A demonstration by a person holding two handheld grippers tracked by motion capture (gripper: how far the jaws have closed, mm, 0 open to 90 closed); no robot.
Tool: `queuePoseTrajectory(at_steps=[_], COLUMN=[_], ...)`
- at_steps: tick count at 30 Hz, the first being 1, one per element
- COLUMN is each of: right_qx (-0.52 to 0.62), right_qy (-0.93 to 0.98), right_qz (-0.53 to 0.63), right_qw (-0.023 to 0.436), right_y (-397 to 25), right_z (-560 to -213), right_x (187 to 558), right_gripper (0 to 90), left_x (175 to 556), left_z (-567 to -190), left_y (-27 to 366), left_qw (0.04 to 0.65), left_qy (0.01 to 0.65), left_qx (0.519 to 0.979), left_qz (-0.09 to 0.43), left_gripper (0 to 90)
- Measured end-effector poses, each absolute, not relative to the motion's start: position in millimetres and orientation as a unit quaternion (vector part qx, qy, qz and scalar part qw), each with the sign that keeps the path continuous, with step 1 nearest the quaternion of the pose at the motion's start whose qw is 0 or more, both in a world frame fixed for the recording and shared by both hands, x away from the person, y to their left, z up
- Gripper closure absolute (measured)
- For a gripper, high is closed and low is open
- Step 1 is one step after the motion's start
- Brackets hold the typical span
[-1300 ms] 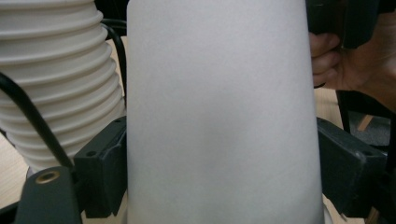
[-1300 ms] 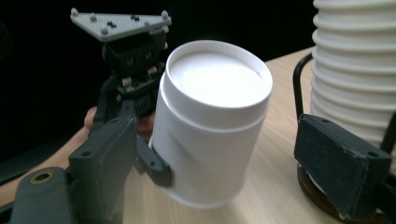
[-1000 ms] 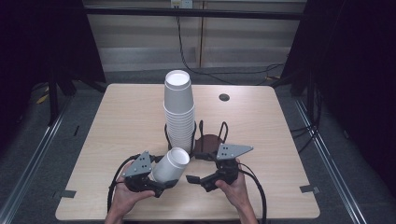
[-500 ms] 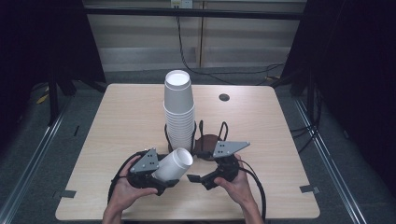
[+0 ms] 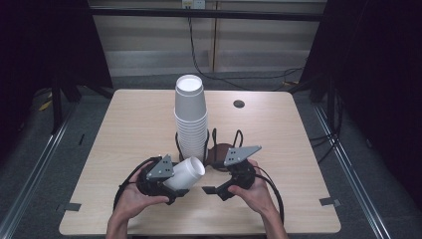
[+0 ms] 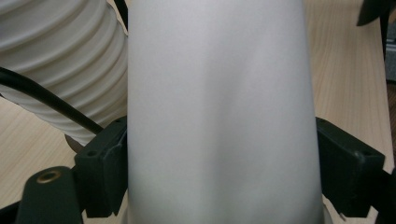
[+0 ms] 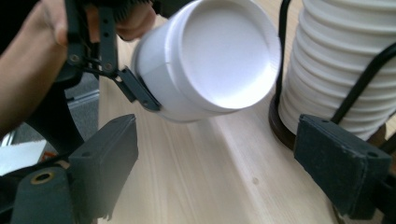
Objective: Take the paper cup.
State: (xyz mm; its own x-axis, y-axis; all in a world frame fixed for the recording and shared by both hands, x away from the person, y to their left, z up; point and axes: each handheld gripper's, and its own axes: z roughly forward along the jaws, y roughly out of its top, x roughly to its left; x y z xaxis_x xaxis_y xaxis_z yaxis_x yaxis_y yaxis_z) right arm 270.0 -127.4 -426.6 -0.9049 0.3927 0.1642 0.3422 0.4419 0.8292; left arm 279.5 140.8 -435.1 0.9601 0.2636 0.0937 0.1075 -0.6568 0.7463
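Left tool (image 5: 176, 186): jaws closed onto the white cup (image 5: 185, 174), one pad on each side of its wall; in the left gripper view the cup (image 6: 219, 112) fills the gap between the two jaws, wall to pad on both sides.
White cup, attitude: lying tilted in the left tool, flat bottom pointing away from that tool and toward the cup stack; off the table, carried by the jaws alone.
White cup, seen from right tool: cup (image 7: 210, 60) sits ahead and to the upper left of the right tool's jaws, its round bottom turned toward that camera; apart from both jaws.
Right tool (image 5: 215, 189): jaws wide apart, nothing between them but bare table; no contact with cup or stack.
Cup stack (image 5: 191, 117): tall column of nested white cups, upright, just beyond the left tool's cup; in the right gripper view the stack (image 7: 345, 70) stands just ahead of the right-hand jaw.
Holder (image 5: 219, 152): dark round base with black wire uprights around the foot of the stack; a wire (image 7: 362, 77) crosses the stack's ribs close ahead of the right tool.
Gap cup to stack: cup bottom near the lowest ribs of the stack; cannot tell whether they touch.
Hands: left hand (image 5: 132, 199) under the left tool, right hand (image 5: 256, 191) behind the right tool.
Table (image 5: 134, 119): light wood, small dark hole (image 5: 239, 103) far beyond the right tool.
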Motion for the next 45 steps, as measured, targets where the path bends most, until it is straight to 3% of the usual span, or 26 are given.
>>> queuePoseTrajectory(at_steps=[12,24,45], right_qx=[0.199,0.165,0.128], right_qy=[0.893,0.924,0.950], right_qz=[0.404,0.344,0.279], right_qw=[0.019,-0.019,-0.064], right_y=[-120,-115,-96], right_z=[-423,-426,-429], right_x=[276,281,286], right_gripper=[13.6,13.9,15.4], left_x=[278,273,265], left_z=[-432,-437,-442], left_y=[130,116,105], left_qw=[0.347,0.309,0.282], left_qy=[0.071,0.033,0.005], left_qx=[0.930,0.947,0.957], left_qz=[0.102,0.083,0.061], left_gripper=[16.3,16.5,16.6])
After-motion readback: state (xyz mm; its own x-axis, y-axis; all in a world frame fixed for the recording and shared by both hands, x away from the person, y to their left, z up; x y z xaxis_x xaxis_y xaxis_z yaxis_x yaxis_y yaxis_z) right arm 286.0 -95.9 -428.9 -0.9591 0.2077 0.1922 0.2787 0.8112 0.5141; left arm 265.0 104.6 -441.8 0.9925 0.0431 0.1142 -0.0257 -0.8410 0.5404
